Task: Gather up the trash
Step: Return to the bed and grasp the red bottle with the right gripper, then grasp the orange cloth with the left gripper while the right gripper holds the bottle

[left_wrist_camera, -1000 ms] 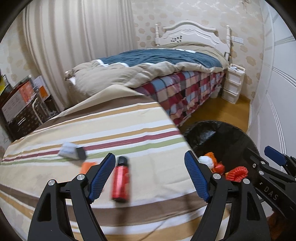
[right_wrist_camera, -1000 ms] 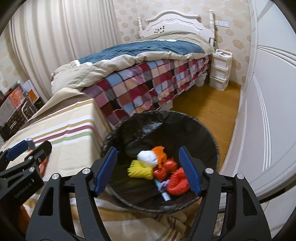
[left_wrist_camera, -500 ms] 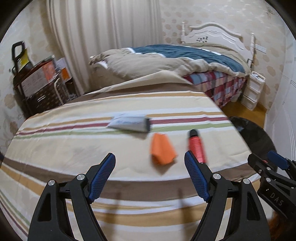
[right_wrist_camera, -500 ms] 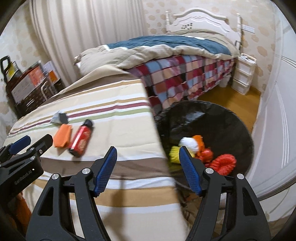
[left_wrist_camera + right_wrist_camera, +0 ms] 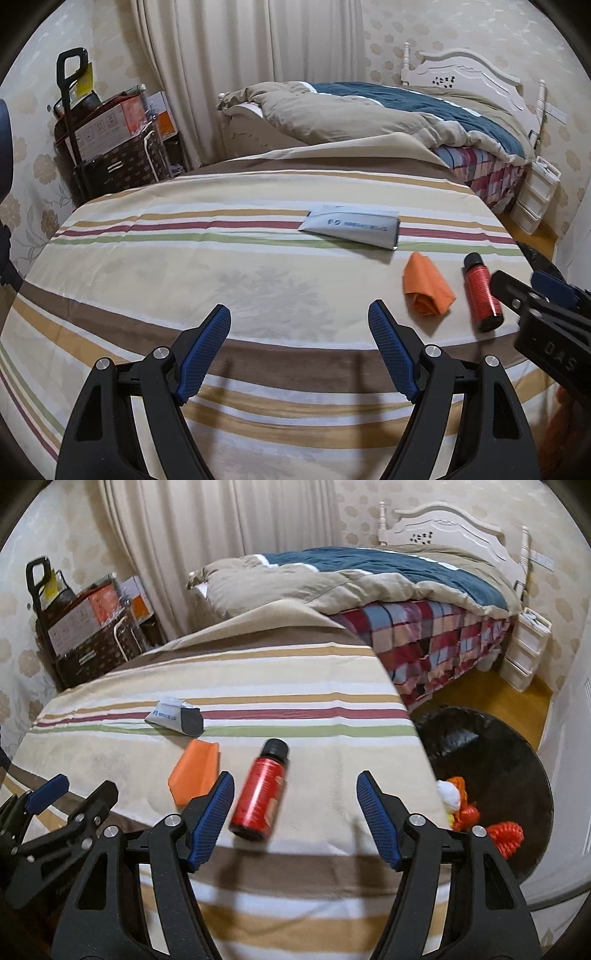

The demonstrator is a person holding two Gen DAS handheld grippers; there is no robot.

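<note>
Red bottle lies on striped cloth.

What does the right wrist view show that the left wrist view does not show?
Only the right wrist view shows the inside of the black bin beside the striped cover, with red, orange and white trash in it.

Only the left wrist view shows the left gripper from behind, open over bare cover.

Both show the red bottle, the orange piece and the grey packet lying apart on the striped cover. The right gripper is closing with nothing yet pressed between its pads.
</note>
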